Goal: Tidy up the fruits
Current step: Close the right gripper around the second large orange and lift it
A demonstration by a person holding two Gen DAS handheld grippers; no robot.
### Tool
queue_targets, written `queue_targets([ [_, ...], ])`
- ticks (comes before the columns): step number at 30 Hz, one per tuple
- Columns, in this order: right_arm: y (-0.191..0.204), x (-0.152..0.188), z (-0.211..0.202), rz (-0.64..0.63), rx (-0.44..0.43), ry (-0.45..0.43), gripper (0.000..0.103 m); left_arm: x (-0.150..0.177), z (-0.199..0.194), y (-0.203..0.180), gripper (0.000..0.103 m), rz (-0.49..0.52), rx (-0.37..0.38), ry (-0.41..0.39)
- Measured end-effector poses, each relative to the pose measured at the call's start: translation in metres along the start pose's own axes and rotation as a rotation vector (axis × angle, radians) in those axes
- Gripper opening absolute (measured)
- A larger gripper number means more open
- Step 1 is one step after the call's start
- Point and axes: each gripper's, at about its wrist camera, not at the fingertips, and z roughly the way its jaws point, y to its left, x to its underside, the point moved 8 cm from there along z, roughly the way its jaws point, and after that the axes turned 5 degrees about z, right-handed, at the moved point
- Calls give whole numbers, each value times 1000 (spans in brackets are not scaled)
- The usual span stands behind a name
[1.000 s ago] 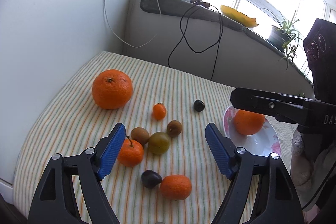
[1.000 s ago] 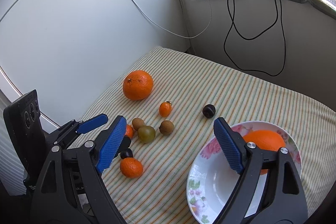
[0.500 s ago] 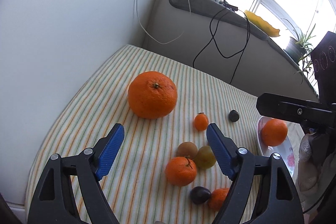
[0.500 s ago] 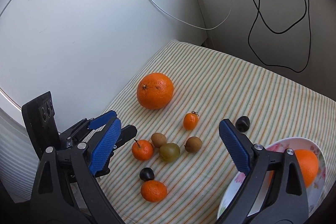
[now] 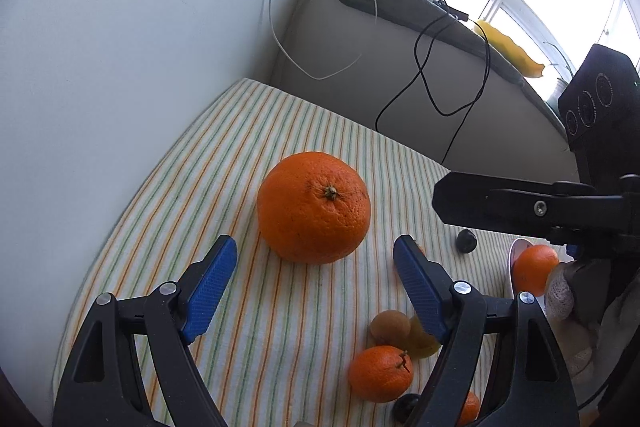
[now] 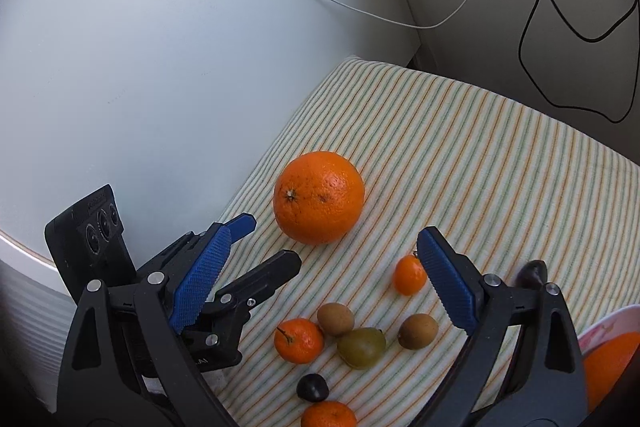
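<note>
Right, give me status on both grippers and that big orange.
Left gripper open, empty, lined up on big orange. Right gripper open, empty, above the small fruit. Orange on striped cloth, untouched. Nothing between the left fingers and it.

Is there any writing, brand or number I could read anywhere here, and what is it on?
None can be read.
Black camera box on the left tongs: raised lettering along its top edge, too small and blurred.
Left tongs' black body: faint letters, illegible.
Fruit and plate: no text.

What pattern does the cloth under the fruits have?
The cloth has thin orange and green stripes on white, clearest in the right wrist view.
</note>
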Motion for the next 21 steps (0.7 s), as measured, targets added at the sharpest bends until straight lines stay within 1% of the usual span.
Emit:
queue_targets([
  [5,-1,-10,23,47,-25,41,96,-3,9,4,81,-24,31,11],
  [13,5,-17,46,59,-41,77,96,-5,20,7,81,-34,61,33],
  [21,3,-17,66,83,-43,105,96,-6,24,10,81,-44,70,39],
])
